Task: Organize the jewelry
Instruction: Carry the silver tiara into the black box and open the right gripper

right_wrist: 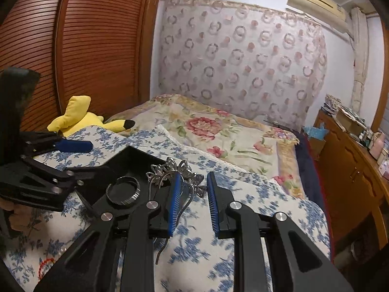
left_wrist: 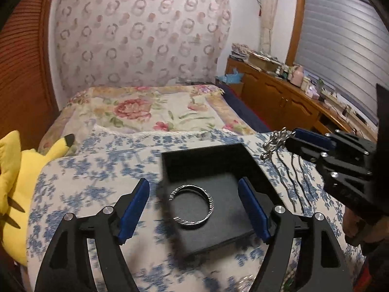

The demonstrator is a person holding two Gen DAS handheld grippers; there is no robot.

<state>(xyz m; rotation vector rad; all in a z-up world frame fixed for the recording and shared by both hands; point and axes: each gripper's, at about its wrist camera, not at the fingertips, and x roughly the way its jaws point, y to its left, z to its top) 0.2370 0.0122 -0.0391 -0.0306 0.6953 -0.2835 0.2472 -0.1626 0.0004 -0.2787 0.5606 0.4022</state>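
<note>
Step in hand: judged to be picking up the silver hair comb point(right_wrist: 175, 177) for the black box point(left_wrist: 209, 194), with the box steadied meanwhile.
Doing it well: best gripped across the ornate silver head rather than the thin dark prongs, which looked likely to slip or bend; best lifted clear of the floral blue bedcover point(right_wrist: 255, 206) before swinging over the box wall; soft bedding underneath, so a gentle press advised to avoid tipping the box.
Left gripper point(left_wrist: 194, 209): spread wide, holding nothing, blue pads straddling the near part of the box.
Right gripper point(right_wrist: 193, 200): parted, not clamped on anything; left pad lying over the comb's prongs, right pad just beside them.
Bangle point(left_wrist: 190, 205): patterned silver ring lying flat on the dark lining inside the box, between the left gripper's two fingers and not touched by either.
Comb position: on the bedcover just outside the box's right wall, silver head just past the right gripper's tips, prongs trailing back under that gripper.
Contact with comb: could not be told from either view.
Nearby: yellow plush toy point(right_wrist: 82, 119) well apart at the left of the bed.
Risk: prongs possibly snagging the cover on lifting.
</note>
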